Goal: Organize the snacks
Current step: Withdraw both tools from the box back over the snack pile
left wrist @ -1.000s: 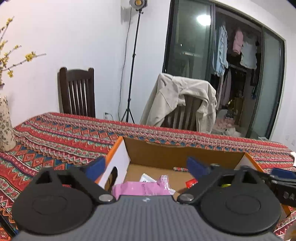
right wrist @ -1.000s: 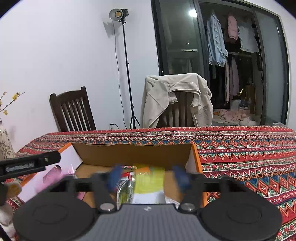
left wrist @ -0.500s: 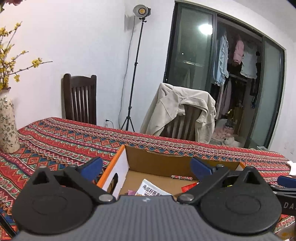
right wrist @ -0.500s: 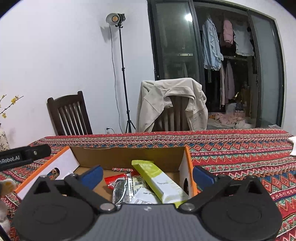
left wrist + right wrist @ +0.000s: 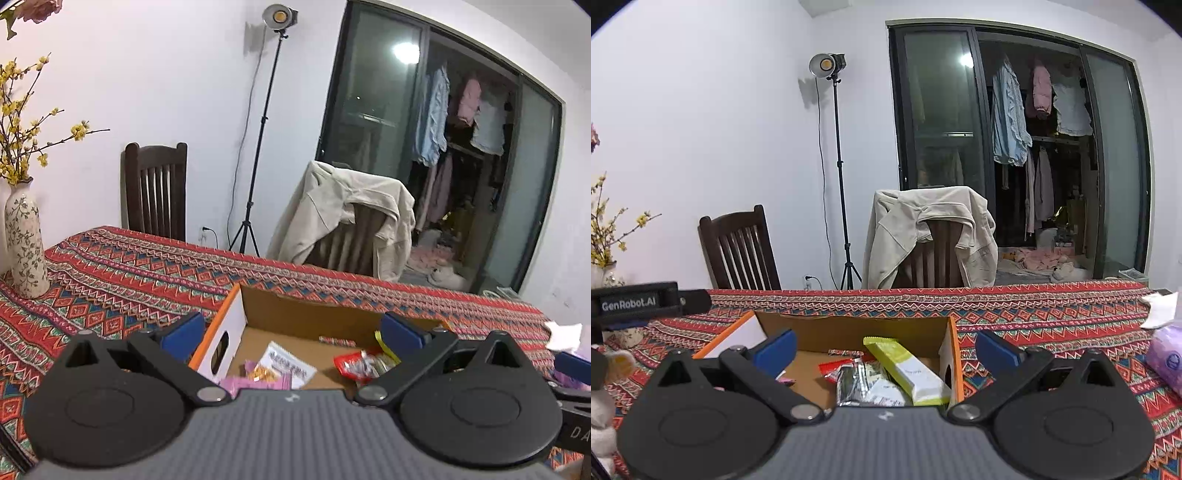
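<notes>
Both grippers lifted back from cardboard box (image 5: 849, 326); yellow-green bar (image 5: 908, 367) dropped inside; left gripper (image 5: 291, 330), right gripper (image 5: 884, 347) fingers apart, empty.

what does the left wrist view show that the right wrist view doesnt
Only the left wrist view: the whole patterned vase standing on the tablecloth, and the pink packet and white printed packet at the near left of the box.

Only the right wrist view: the yellow-green bar leaning in the box's right corner, the silver packets, and a purple pack on the cloth at far right.

Both: the open cardboard box, the red packet, the jacket-draped chair, the light stand, and each gripper's blue fingers spread wide, nothing between them.
</notes>
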A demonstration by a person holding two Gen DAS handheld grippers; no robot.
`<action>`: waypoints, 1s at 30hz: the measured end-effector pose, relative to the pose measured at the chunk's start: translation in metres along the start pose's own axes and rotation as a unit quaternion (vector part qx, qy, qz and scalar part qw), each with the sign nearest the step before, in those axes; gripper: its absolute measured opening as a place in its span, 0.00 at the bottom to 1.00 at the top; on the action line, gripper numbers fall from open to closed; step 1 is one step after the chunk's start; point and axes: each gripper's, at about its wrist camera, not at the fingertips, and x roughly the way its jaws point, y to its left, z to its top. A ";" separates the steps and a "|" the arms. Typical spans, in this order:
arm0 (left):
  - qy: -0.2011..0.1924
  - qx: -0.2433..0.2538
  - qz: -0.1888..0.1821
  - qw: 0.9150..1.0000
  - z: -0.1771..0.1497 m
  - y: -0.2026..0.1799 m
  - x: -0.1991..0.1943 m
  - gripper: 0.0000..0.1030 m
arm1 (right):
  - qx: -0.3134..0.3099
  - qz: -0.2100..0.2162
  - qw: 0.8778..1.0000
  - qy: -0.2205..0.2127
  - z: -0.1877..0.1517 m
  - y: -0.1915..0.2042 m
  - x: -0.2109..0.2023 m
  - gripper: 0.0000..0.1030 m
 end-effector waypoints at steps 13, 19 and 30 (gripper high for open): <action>0.010 0.034 -0.008 0.999 -0.039 0.014 -0.050 1.00 | -0.019 -0.001 0.999 0.026 -0.043 0.011 -0.055 1.00; 0.022 0.040 -0.020 0.999 -0.063 0.022 -0.068 1.00 | -0.015 -0.002 0.999 0.043 -0.066 0.011 -0.075 1.00; 0.037 0.042 -0.015 0.998 -0.095 0.044 -0.077 1.00 | -0.024 0.000 0.996 0.082 -0.103 0.015 -0.088 1.00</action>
